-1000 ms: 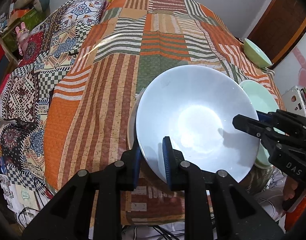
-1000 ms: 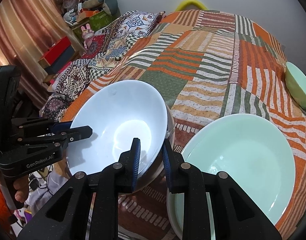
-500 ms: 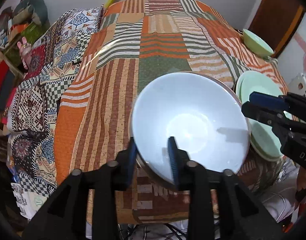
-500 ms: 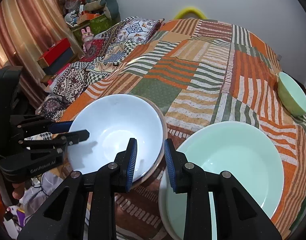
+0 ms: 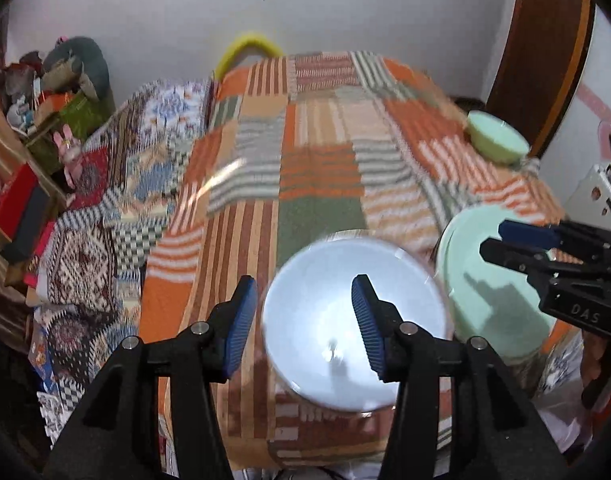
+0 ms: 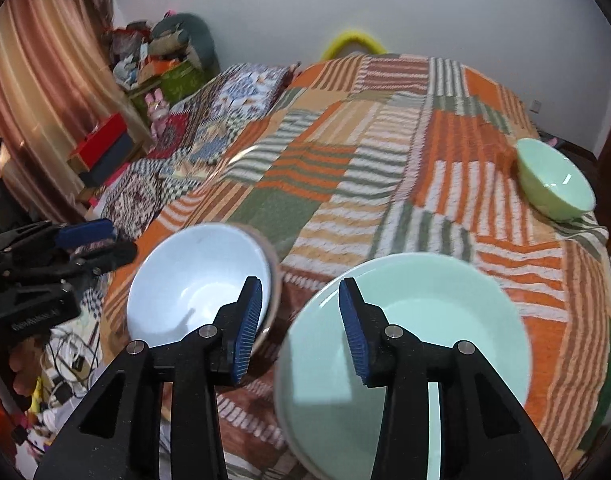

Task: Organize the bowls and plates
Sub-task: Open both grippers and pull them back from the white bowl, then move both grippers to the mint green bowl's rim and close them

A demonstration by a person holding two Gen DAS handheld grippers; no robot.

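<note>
A pale white bowl (image 5: 317, 320) (image 6: 193, 280) rests near the front edge of the quilt, nested in a brown-rimmed dish (image 6: 274, 270). Above its left rim hangs my left gripper (image 5: 303, 280) (image 6: 117, 240), its jaws opening, the pads clear of the bowl. To the right lies a stack of mint green plates (image 5: 493, 292) (image 6: 417, 312). My right gripper (image 6: 300, 281) (image 5: 495, 238) hovers over the gap between bowl and plates, its jaws opening, with nothing gripped. A small green bowl (image 5: 497, 142) (image 6: 553, 184) sits at the far right of the quilt.
The patchwork quilt (image 5: 317, 168) covers the whole bed. Boxes and soft toys (image 6: 161, 64) crowd the left side by a curtain. A wooden door (image 5: 545, 52) stands at the right. Cables (image 6: 65, 368) lie on the floor below the bed's front edge.
Both grippers let go of the white bowl's rim, opened and drew up and back. The bowl settled level on the quilt next to the green plates.
</note>
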